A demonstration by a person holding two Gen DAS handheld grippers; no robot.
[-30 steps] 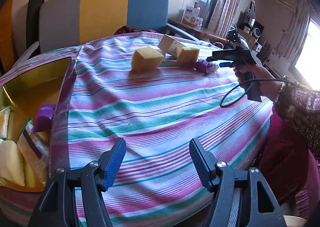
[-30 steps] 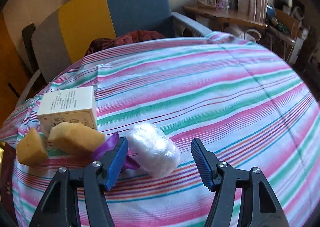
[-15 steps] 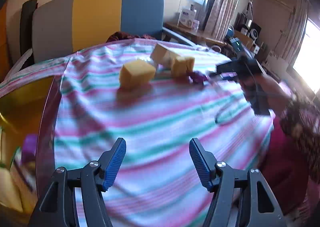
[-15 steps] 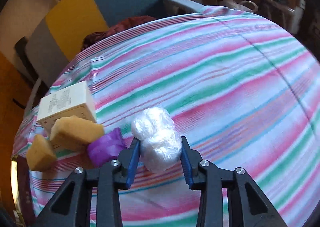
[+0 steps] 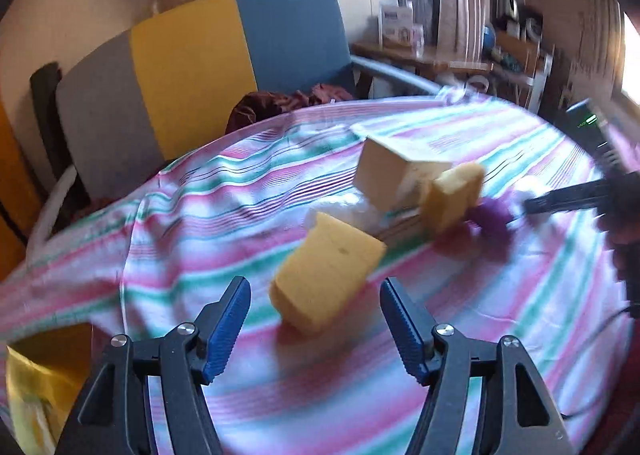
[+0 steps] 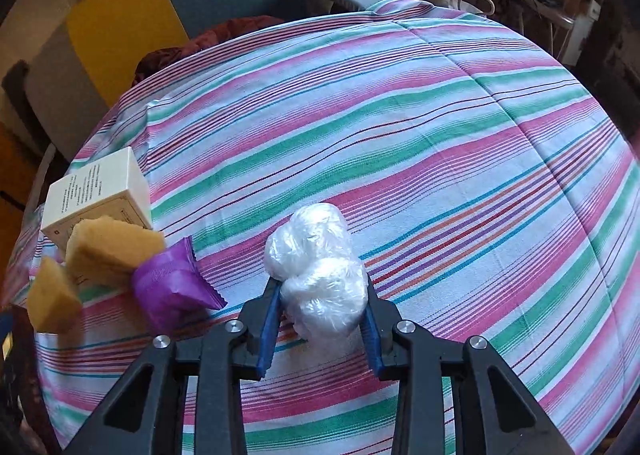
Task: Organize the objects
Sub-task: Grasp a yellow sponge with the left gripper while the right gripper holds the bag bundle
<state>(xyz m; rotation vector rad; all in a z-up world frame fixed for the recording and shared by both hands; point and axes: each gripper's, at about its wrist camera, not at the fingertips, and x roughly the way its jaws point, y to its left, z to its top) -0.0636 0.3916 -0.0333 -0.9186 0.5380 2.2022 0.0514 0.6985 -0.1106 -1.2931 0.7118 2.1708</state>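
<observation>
Striped tablecloth [image 6: 440, 135]: right jaws closing on white bundle [image 6: 320, 275]; left jaws opening, sponge [image 5: 326, 275] ahead.

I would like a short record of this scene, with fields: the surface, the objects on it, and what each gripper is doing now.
surface: striped tablecloth
objects: white box; two yellow sponges; purple packet; white plastic bundle
left gripper: jaws opening, nearer sponge just ahead of them, not gripped
right gripper: jaws closing, pads pressing the white plastic bundle
</observation>
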